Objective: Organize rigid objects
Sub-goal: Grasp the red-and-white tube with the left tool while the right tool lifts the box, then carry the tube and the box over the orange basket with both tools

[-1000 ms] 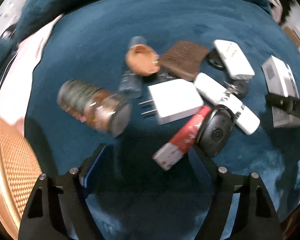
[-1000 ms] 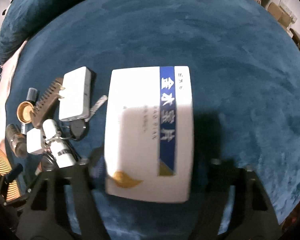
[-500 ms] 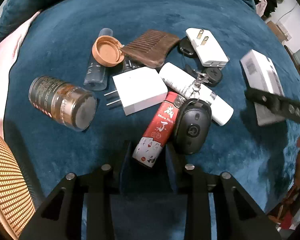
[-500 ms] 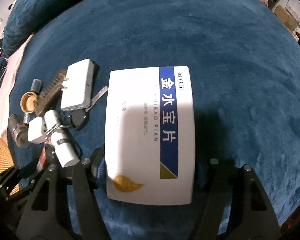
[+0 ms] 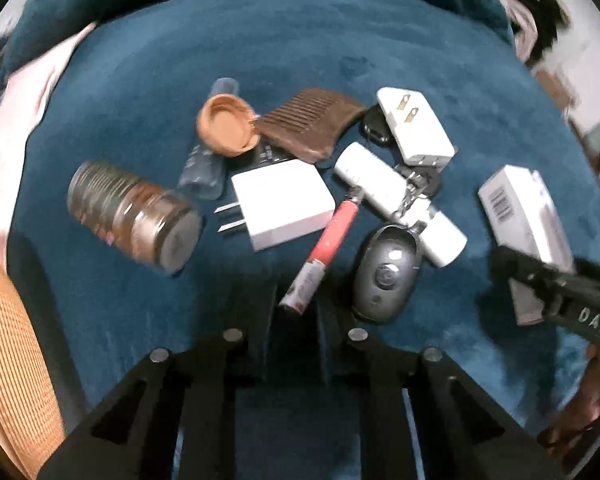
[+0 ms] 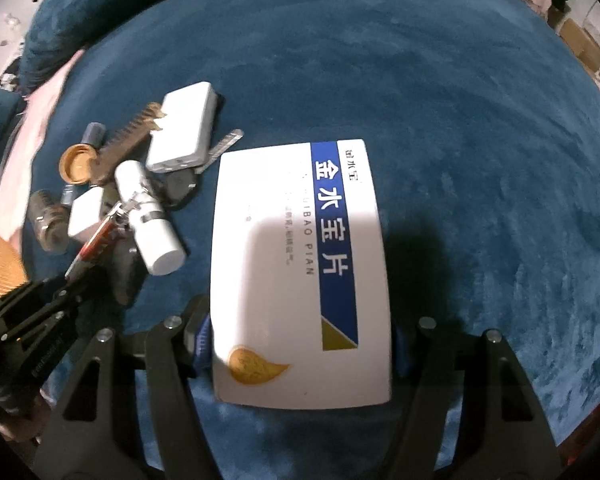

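Charger [image 5: 283, 203], grey fob [image 5: 385, 276] flank red tube [image 5: 325, 249] in left gripper [image 5: 295, 322].

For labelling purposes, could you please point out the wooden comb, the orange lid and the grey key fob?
wooden comb [image 5: 310, 122], left wrist view, middle of teeth.
orange lid [image 5: 226, 124], left wrist view, inner face.
grey key fob [image 5: 384, 274], left wrist view, centre button.

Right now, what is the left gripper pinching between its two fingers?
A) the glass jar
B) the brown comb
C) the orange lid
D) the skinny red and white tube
D: in the left wrist view the left gripper has its fingers closed on the near end of the red and white tube, which tilts up off the blue cloth, while the comb, the orange lid and the jar lie apart from it.
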Available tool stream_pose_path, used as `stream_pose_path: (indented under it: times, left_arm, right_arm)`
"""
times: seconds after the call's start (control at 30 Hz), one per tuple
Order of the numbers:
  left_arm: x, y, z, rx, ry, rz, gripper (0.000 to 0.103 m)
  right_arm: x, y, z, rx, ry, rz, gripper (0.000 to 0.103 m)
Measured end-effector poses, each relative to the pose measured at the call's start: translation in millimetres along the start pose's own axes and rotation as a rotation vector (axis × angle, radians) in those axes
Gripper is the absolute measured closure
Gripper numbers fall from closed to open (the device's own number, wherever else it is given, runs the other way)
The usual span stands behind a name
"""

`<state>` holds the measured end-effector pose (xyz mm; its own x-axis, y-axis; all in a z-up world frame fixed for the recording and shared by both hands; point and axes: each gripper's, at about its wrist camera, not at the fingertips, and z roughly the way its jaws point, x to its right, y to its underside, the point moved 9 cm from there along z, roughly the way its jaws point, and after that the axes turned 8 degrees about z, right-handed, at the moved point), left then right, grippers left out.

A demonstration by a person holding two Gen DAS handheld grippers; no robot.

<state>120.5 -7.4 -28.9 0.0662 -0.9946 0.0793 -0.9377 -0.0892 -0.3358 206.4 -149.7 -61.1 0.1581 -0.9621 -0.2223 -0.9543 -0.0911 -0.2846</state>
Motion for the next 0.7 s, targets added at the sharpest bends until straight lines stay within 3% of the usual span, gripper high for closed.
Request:
stream_pose_path:
  times: [0.37,0.7]
  left_arm:
    - [-30.6,35.2,-49.3,0.094,-0.008,-0.12,0.095]
    - [-43.7,55.3,-80.8,0.171,0.005,-0.168,0.095]
  right_arm:
    - [3.0,32.2,-40.6,0.032,-0.081,-0.057,0.037]
    - [-31.2,54.0,-52.1,0.048,-0.103,-0.126,0.037]
